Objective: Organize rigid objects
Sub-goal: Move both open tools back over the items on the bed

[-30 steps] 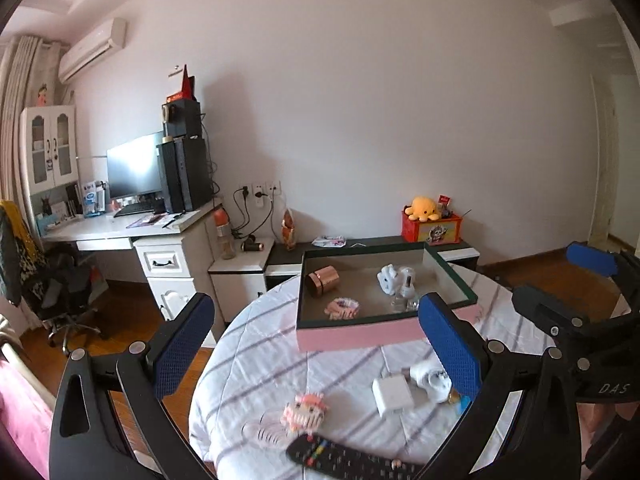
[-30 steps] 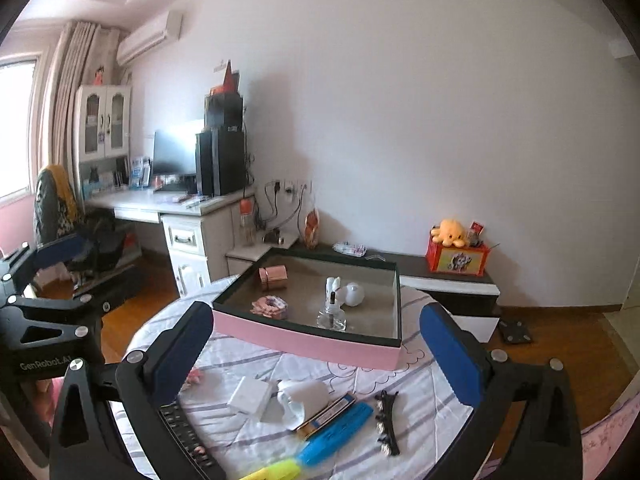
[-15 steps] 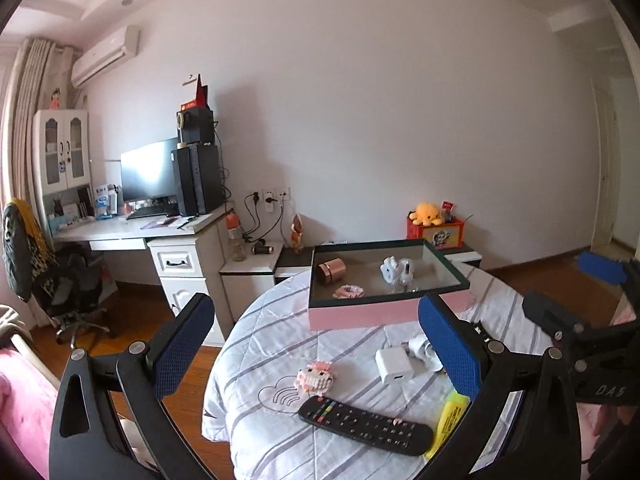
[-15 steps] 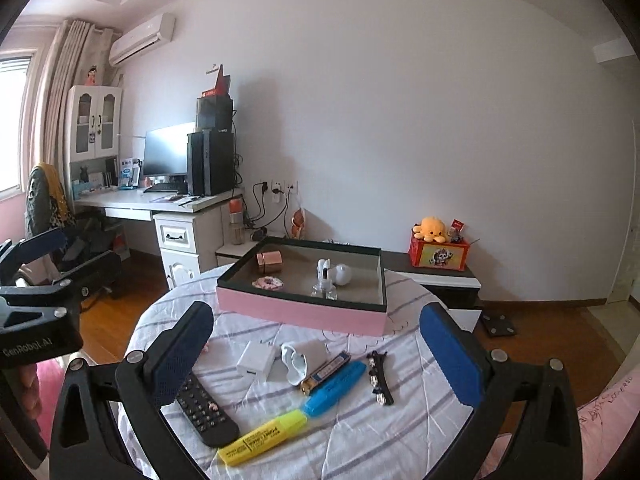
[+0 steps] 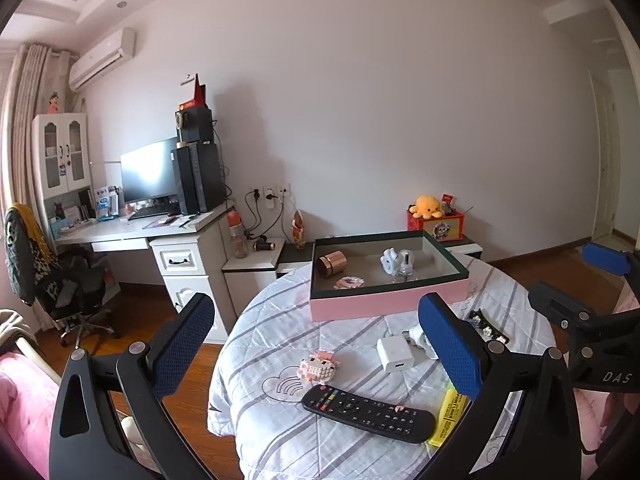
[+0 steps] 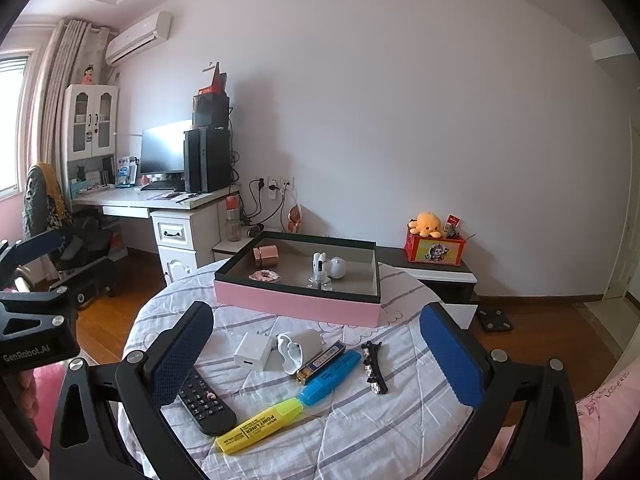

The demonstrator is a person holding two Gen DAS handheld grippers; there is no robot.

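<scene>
A pink box [image 5: 390, 303] with a dark green rim sits at the far side of the round table and holds a copper cylinder [image 5: 331, 265], a pink scrunchie [image 5: 349, 282] and a small glass bottle [image 6: 319, 278]. In front of it lie a black remote [image 5: 368, 413], a pink block toy [image 5: 318, 366], a white charger [image 6: 253, 351], a white cup [image 6: 299, 348], a yellow highlighter [image 6: 260, 425], a blue highlighter [image 6: 331, 372] and a black hair clip [image 6: 373, 366]. My left gripper [image 5: 316, 344] and right gripper [image 6: 316, 350] hover open and empty above the near edge.
The table's striped cloth [image 5: 272, 332] hangs over wooden floor. A white desk [image 5: 160, 236] with a monitor and an office chair [image 5: 68, 288] stand left. A low cabinet [image 6: 436, 276] with a red box and yellow plush stands behind the table.
Both grippers have drawn back and up from the table, so the box looks smaller and the remote, highlighters and hair clip have come fully into view. Nothing was picked up.
</scene>
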